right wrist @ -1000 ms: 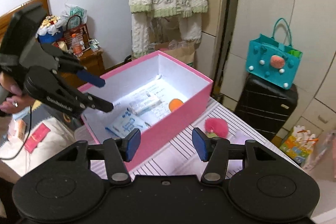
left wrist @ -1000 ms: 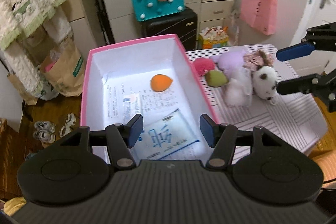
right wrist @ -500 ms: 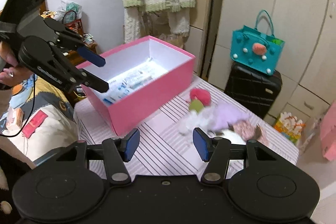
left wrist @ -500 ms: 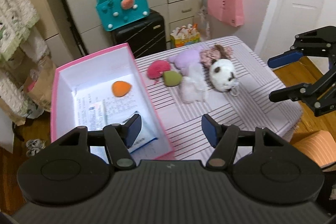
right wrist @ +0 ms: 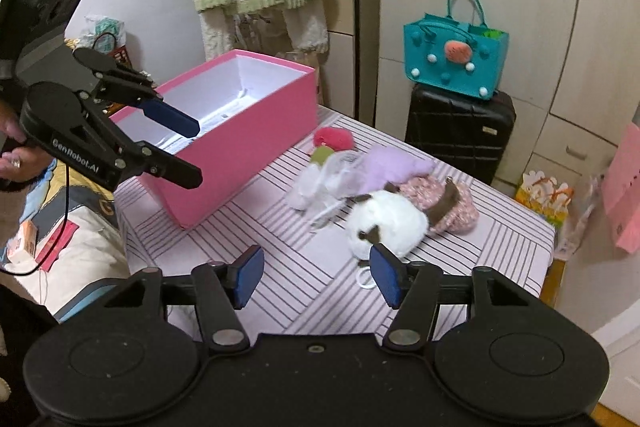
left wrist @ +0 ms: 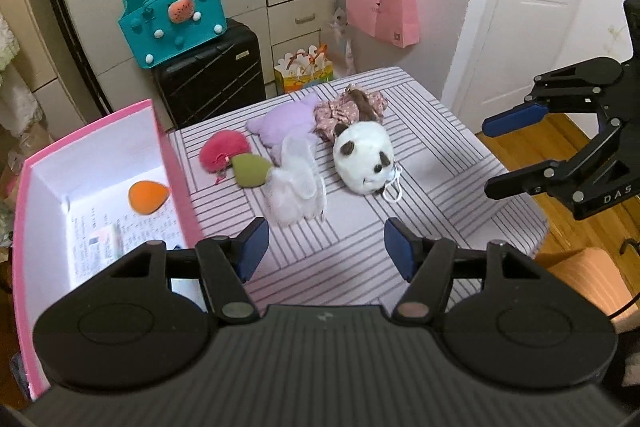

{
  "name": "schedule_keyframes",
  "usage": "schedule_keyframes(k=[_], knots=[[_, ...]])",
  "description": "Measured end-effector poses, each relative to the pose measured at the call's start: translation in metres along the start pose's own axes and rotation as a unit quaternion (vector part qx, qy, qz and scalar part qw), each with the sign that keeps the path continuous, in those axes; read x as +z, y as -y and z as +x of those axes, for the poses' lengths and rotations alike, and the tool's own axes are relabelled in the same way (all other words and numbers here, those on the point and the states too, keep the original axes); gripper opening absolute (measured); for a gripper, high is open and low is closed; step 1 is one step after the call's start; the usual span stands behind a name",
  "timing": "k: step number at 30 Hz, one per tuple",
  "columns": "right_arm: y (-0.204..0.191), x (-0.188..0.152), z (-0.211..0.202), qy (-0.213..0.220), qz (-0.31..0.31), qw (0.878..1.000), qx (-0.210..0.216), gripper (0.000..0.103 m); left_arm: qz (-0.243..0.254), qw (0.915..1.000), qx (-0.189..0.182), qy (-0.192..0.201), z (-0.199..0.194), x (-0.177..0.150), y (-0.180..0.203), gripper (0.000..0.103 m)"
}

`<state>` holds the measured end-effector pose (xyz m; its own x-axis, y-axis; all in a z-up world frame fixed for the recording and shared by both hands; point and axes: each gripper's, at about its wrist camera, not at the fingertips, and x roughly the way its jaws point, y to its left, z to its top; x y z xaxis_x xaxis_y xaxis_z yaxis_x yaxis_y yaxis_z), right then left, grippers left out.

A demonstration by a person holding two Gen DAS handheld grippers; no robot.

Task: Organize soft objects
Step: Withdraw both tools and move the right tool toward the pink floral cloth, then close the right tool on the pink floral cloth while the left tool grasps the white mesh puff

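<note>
Both claws are carried empty above the striped desk (left wrist: 460, 163): the left claw (left wrist: 325, 249) is held apart with nothing between its pads, and the right claw (right wrist: 316, 277) is seen opening, also with nothing between its pads. Nearest the right claw, the panda plush (right wrist: 386, 223) is found lying on the desk, touching a floral pouch (right wrist: 452, 205). Beyond it, a white fluffy toy (left wrist: 296, 187), a lilac plush (left wrist: 286, 123), a green sponge (left wrist: 250, 169) and a red pompom (left wrist: 224, 151) are clustered together. Farther left, an orange sponge (left wrist: 147, 195) is already lodged in the pink box (right wrist: 240, 155). All are judged light and yielding; the panda is probably best pinched across its rounded body.
</note>
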<state>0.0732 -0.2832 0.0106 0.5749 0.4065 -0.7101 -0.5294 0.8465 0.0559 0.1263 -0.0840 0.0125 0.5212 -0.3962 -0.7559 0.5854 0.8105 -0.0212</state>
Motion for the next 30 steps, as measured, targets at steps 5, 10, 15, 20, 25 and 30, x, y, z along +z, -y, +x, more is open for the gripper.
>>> schedule_keyframes(k=[5,10,15,20,25,30], knots=[[0.026,-0.004,0.012,0.004,0.015,1.000,-0.004,0.066,-0.006,0.9997,0.017,0.014,0.024,0.002,0.003,0.063],[0.052,-0.003,0.030,0.006,0.029,0.999,-0.016,0.066,-0.023,0.9983,0.031,0.042,0.045,-0.001,0.004,0.063],[0.074,0.005,0.052,0.014,0.038,0.999,-0.034,0.066,-0.042,0.9974,0.029,0.049,0.070,-0.003,0.006,0.063],[0.096,0.018,0.076,0.013,0.063,0.998,-0.018,0.069,-0.044,0.9968,0.053,0.040,0.095,-0.004,0.009,0.063],[0.111,0.027,0.104,0.009,0.089,0.996,-0.009,0.075,-0.050,0.9944,0.084,0.042,0.116,-0.008,0.004,0.063],[0.129,0.037,0.134,-0.003,0.108,0.994,-0.027,0.079,-0.081,0.9901,0.098,0.059,0.128,-0.011,-0.008,0.063]])
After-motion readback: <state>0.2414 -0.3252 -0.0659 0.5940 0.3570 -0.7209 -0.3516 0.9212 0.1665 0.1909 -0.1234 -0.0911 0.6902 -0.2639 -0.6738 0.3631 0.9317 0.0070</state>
